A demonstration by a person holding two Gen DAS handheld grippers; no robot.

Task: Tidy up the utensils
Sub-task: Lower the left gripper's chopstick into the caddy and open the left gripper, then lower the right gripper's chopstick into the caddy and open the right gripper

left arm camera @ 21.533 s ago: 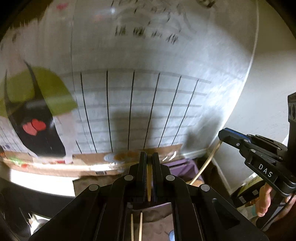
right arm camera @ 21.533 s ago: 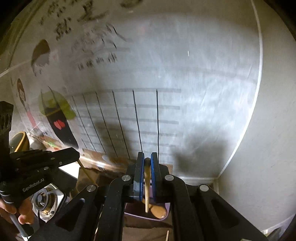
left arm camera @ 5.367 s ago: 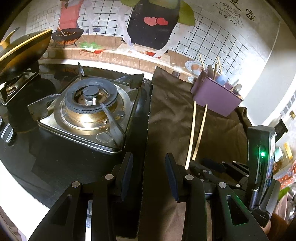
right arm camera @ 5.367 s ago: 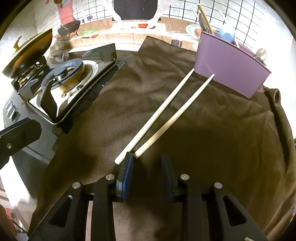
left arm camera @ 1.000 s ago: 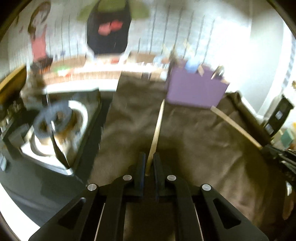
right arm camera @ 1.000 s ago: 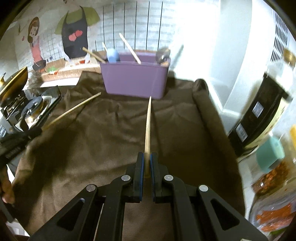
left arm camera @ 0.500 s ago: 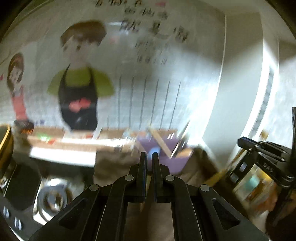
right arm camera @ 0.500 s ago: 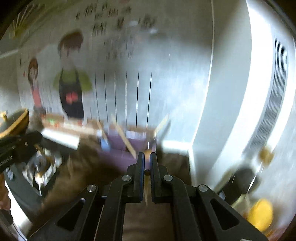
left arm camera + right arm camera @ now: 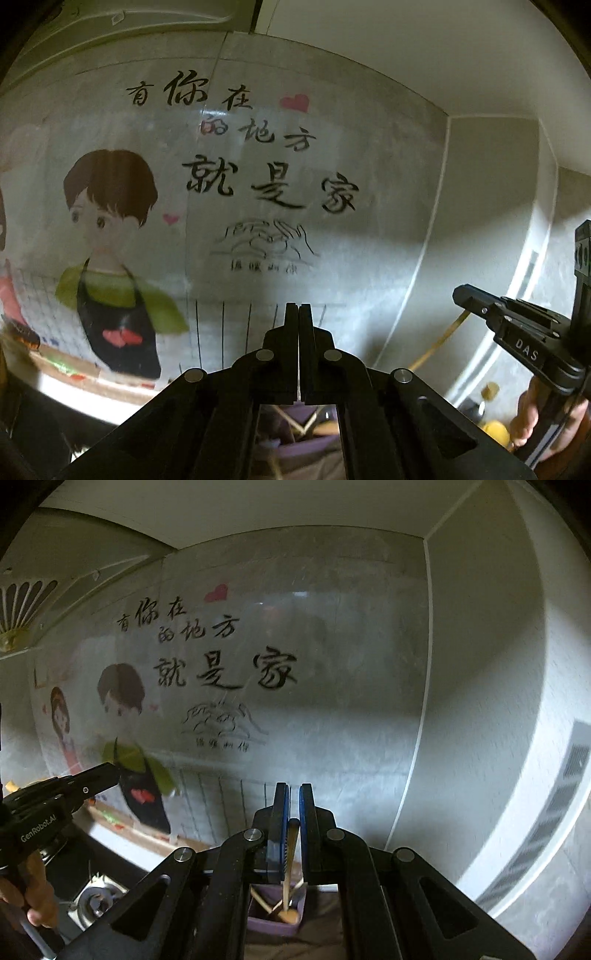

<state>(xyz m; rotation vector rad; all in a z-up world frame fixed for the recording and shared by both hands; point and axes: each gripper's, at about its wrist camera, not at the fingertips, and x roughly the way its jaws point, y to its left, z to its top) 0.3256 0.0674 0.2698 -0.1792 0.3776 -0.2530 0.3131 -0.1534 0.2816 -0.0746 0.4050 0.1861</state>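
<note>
Chopstick (image 9: 290, 853) pinched in right tool (image 9: 290, 801), left tool (image 9: 298, 314) closed

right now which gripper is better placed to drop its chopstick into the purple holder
Right. The right gripper pinches a chopstick that hangs directly over the purple holder. The left gripper looks shut, but no chopstick shows clearly between its fingers.

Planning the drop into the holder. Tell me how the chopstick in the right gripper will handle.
The chopstick looks thin and rigid, probably light. Pinched near its top by the right gripper, it may pivot. Smooth and round, it could slip or roll outside the purple holder.
</note>
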